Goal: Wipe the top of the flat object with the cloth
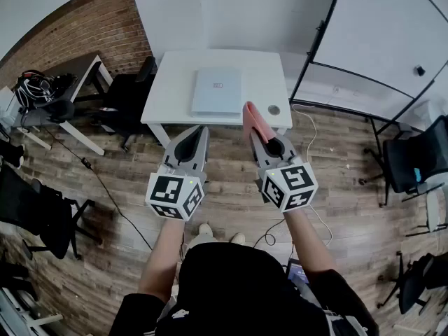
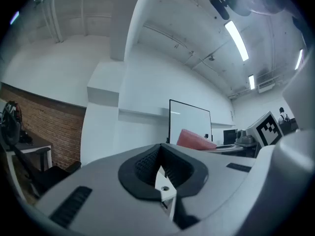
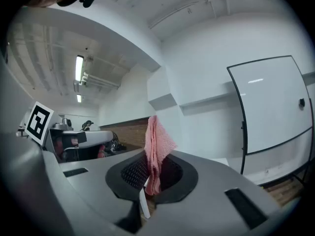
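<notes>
A flat pale grey-blue slab (image 1: 217, 91) lies on a white table (image 1: 168, 96) ahead of me. Both grippers are held up over the wooden floor, short of the table's front edge. My right gripper (image 1: 254, 130) is shut on a pink cloth (image 1: 250, 120), which sticks up out of its jaws (image 3: 156, 149). My left gripper (image 1: 201, 129) is shut with nothing between its fingers (image 2: 160, 167). The left gripper view also catches the pink cloth (image 2: 196, 139) and the right gripper's marker cube (image 2: 268, 128).
A small round thing (image 1: 274, 109) sits at the table's right front corner. A black chair (image 1: 129, 100) stands left of the table, a desk with cables (image 1: 49, 93) farther left. A whiteboard on a stand (image 1: 378, 40) and another chair (image 1: 413, 159) are at the right.
</notes>
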`<state>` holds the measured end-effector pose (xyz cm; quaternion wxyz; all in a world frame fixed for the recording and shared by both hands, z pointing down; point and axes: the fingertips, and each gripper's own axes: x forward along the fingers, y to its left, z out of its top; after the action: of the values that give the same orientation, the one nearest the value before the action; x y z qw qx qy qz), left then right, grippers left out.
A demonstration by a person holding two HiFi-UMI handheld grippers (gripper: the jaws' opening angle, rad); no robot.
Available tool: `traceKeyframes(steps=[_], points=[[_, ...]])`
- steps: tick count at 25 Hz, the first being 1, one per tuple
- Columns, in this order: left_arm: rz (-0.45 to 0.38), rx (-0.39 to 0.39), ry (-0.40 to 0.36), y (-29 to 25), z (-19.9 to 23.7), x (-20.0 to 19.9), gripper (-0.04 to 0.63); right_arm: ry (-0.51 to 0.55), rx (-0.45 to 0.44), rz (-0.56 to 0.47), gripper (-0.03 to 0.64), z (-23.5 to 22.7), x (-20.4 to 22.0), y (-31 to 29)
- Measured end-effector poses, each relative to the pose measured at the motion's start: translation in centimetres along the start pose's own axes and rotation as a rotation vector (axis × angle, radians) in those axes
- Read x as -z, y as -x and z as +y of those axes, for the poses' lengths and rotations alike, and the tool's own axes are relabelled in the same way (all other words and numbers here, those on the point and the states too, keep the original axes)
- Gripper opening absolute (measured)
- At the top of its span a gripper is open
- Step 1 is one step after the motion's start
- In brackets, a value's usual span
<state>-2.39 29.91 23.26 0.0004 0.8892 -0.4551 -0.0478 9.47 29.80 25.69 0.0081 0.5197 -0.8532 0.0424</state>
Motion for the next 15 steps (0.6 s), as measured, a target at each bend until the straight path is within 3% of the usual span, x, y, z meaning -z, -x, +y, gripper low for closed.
traceKeyframes(steps=[15], points=[[0.002,-0.01,-0.009,-1.0,-1.0,0.3,0.008,-0.005,-0.025,0.007,0.044,-1.3,0.8,0.1]])
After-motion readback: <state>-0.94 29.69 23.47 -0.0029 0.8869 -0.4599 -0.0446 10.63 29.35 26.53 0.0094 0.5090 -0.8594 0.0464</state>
